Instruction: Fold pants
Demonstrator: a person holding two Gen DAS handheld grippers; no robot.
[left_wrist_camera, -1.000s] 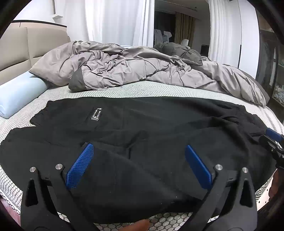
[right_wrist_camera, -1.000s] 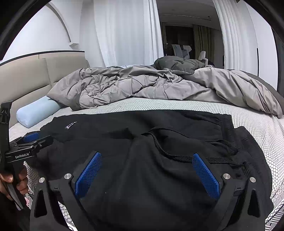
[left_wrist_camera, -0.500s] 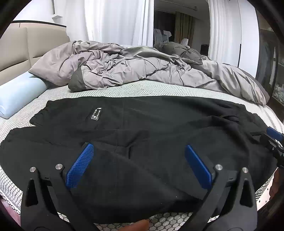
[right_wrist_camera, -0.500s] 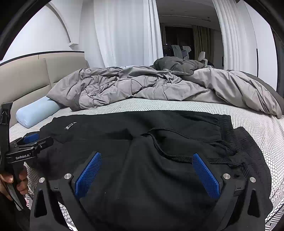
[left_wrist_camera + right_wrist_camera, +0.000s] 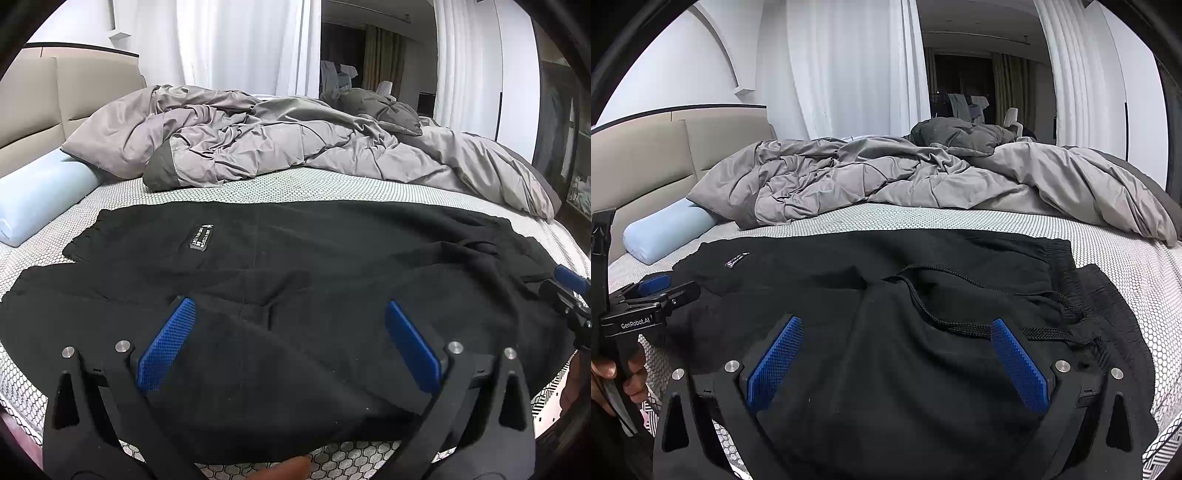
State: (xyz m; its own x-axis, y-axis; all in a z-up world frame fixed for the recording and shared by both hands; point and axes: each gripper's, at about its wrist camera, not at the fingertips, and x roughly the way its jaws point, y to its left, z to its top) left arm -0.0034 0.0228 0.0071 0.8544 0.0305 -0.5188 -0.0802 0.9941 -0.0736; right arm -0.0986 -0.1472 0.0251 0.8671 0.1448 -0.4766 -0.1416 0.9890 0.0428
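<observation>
Black pants (image 5: 314, 266) lie spread across the near part of the bed, legs to the left with a small label (image 5: 201, 238), waistband and drawstring (image 5: 960, 325) to the right. My left gripper (image 5: 288, 321) is open and empty, hovering over the near leg fabric. My right gripper (image 5: 897, 339) is open and empty over the waist area. Each gripper also shows in the other's view, the right at the right edge (image 5: 569, 291), the left at the left edge (image 5: 650, 299).
A crumpled grey duvet (image 5: 295, 147) covers the far half of the bed. A light blue bolster (image 5: 33, 199) lies at the left by the beige headboard (image 5: 639, 158). The honeycomb-patterned sheet (image 5: 295, 184) shows between duvet and pants. White curtains hang behind.
The right wrist view has shifted slightly, with the pants lower and farther in frame. The left wrist view is almost unchanged. Both grippers stay open.
</observation>
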